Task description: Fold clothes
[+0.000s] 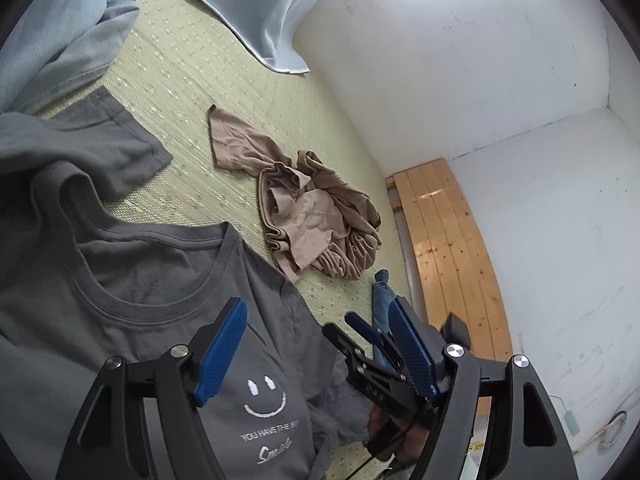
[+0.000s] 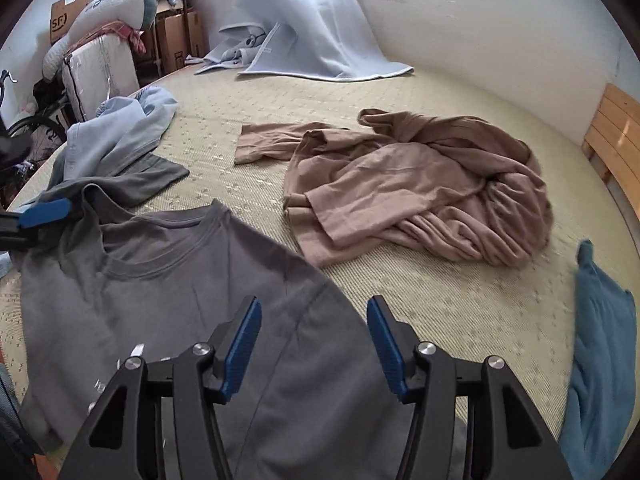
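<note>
The left gripper (image 1: 318,354) points gently downward, jaws wide apart, nothing between them; the right gripper (image 2: 314,346) tilts steeply down, jaws parted, empty.

1. A green woven mat (image 2: 360,92) covers the bed.
2. A wooden headboard (image 1: 452,240) stands at the mat's edge against the white wall (image 1: 460,80).
3. Cardboard boxes (image 2: 176,32) and a plush toy (image 2: 108,8) sit beyond the far corner.
</note>
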### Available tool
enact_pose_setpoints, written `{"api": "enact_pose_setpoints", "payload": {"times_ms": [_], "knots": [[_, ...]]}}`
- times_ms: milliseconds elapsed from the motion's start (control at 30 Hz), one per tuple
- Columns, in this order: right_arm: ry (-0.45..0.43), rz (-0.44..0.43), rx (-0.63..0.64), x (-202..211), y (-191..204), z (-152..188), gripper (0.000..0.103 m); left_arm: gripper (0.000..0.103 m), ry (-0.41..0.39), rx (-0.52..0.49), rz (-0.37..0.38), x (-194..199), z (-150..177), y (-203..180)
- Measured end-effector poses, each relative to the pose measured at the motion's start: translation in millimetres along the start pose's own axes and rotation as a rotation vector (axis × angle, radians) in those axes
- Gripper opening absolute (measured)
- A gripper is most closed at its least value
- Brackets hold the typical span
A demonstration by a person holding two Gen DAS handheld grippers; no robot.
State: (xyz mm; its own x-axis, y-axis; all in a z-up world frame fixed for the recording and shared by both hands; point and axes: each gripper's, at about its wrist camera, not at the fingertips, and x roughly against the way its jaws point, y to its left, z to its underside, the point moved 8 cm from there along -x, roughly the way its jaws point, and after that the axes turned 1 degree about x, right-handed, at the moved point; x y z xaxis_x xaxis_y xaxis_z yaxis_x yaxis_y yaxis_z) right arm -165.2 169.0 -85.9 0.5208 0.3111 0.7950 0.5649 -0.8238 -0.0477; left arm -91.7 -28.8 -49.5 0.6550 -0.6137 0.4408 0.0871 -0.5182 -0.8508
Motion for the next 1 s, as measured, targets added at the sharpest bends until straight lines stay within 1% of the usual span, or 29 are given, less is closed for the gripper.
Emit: {"api": "enact_pose_setpoints", "payload": {"times_ms": [167, 233, 300, 400, 467, 667, 833, 933, 1000], "knots": [[0.038, 0.003, 0.042, -30.3, 3.6, -8.3, 0.057, 0.077, -0.01, 0.009, -0.013, 10.6, -4.4, 11.1], [0.055, 0.011, 0.04, -40.8, -0.2, -8.8, 0.055, 0.077, -0.016, 0.015, -0.016, 14.9, -6.9, 14.6], [0.073, 0.001, 0.013, -49.3, -5.7, -6.8, 0.051, 0.077, -0.025, 0.023, -0.017, 19.9, -10.1, 18.9], [0.093, -0.009, 0.001, -59.3, -9.1, -2.5, 0.048, 0.077, -0.031, 0.034, -0.019, 24.2, -13.0, 24.4], [0.096, -0.01, -0.006, -63.0, -9.3, -1.8, 0.045, 0.077, -0.028, 0.04, -0.019, 25.2, -13.1, 27.2], [0.103, -0.017, -0.027, -69.4, -16.5, -3.6, 0.04, 0.077, -0.026, 0.028, -0.03, 28.5, -12.0, 28.7], [0.108, -0.026, -0.015, -72.7, -14.9, -5.1, 0.036, 0.077, -0.034, 0.034, -0.042, 31.6, -13.8, 34.1], [0.107, -0.025, 0.006, -72.6, -10.9, -5.3, 0.03, 0.077, -0.035, 0.039, -0.05, 32.1, -14.3, 37.4], [0.106, -0.019, 0.024, -71.7, -7.0, -4.7, 0.022, 0.077, -0.038, 0.038, -0.053, 32.7, -15.0, 38.0]]}}
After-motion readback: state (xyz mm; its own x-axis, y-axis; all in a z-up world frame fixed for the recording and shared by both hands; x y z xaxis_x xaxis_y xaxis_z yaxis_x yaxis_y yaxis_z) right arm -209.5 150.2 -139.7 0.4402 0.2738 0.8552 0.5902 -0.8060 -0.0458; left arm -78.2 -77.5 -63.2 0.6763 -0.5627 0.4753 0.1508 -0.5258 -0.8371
